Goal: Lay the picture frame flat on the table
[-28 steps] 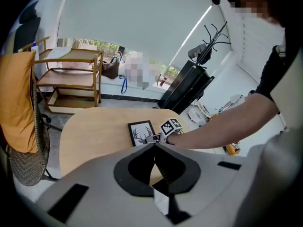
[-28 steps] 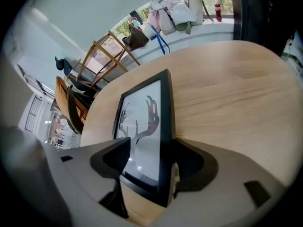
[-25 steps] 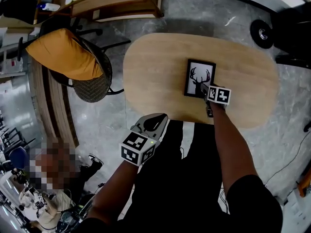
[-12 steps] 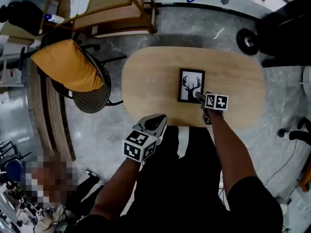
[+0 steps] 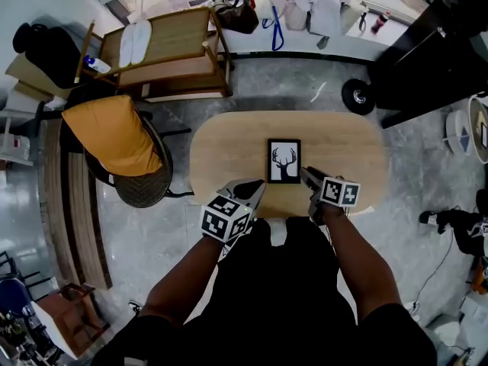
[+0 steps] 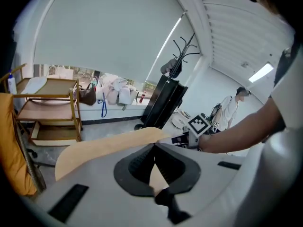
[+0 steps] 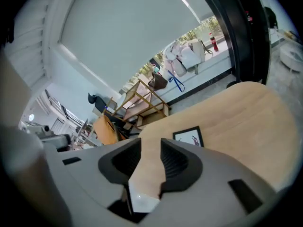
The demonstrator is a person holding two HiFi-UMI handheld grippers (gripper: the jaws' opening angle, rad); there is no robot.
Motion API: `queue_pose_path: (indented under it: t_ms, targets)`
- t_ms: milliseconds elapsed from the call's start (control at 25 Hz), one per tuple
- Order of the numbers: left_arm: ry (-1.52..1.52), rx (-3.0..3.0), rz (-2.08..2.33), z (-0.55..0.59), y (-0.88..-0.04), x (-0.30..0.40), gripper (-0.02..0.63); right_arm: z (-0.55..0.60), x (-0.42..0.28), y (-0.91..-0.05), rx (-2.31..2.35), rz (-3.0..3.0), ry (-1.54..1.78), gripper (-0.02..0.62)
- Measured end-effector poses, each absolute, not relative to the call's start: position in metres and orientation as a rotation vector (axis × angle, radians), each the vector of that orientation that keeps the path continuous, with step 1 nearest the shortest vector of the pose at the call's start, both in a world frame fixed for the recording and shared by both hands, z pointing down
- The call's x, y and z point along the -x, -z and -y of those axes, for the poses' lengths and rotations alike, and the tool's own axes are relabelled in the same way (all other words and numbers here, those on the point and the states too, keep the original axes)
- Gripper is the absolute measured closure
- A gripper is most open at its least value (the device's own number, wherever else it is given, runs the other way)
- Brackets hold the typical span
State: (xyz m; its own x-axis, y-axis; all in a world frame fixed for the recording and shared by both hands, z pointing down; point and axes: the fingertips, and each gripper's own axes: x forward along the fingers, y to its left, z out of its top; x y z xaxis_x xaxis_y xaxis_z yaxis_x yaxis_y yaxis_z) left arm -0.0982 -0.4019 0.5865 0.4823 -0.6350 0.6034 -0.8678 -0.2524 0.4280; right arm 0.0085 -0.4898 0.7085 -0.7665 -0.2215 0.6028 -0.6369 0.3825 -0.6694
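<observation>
The black picture frame (image 5: 284,161) with a deer-antler print lies flat on the oval wooden table (image 5: 229,151), near its middle. My right gripper (image 5: 306,174) hovers just right of the frame's near corner, apart from it. Its jaws are closing, a gap still shows between them, and nothing is in it. In the right gripper view the frame (image 7: 189,137) lies ahead of the right gripper (image 7: 150,143) on the table (image 7: 236,122). My left gripper (image 5: 255,187) sits at the table's near edge, left of the frame. The left gripper (image 6: 154,144) is shut and empty.
A chair with an orange cushion (image 5: 114,139) stands left of the table, a wooden shelf cart (image 5: 164,52) behind it. Bags (image 5: 313,10) lie along the far wall. A black wheel (image 5: 357,96) and dark cabinet (image 5: 427,44) are at far right. A person (image 6: 234,110) stands beyond.
My right gripper has drawn back from the frame's near right corner toward the table edge. The left gripper has risen to the table's near edge. The head view has pulled back.
</observation>
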Motion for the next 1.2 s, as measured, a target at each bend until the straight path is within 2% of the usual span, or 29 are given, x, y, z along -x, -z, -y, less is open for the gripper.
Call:
queue_pose_path:
  t_ms: [80, 200, 520, 880, 1200]
  targets:
    - [-0.399, -2.026, 1.244, 0.407, -0.576, 0.097, 0.601, 0.482, -0.007, -0.667, -0.728, 2.314, -1.426, 0.527]
    - [-0.384, -2.066, 1.238, 0.407, -0.557, 0.091, 0.601, 0.462, -0.007, -0.612, -0.702, 2.423, -1.454, 0.579]
    - [-0.374, -2.212, 1.241, 0.396, -0.493, 0.052, 0.601, 0.449, -0.044, -0.505, -0.677, 2.637, -1.207, 0.594]
    - [-0.224, -2.144, 1.42, 0.393, -0.452, 0.008, 0.601, 0.441, -0.089, -0.429, -0.492, 2.802, -0.764, 0.594]
    - [-0.259, -2.208, 1.488, 0.386, -0.424, -0.071, 0.601, 0.419, -0.148, -0.403, -0.356, 2.87, -0.817, 0.594]
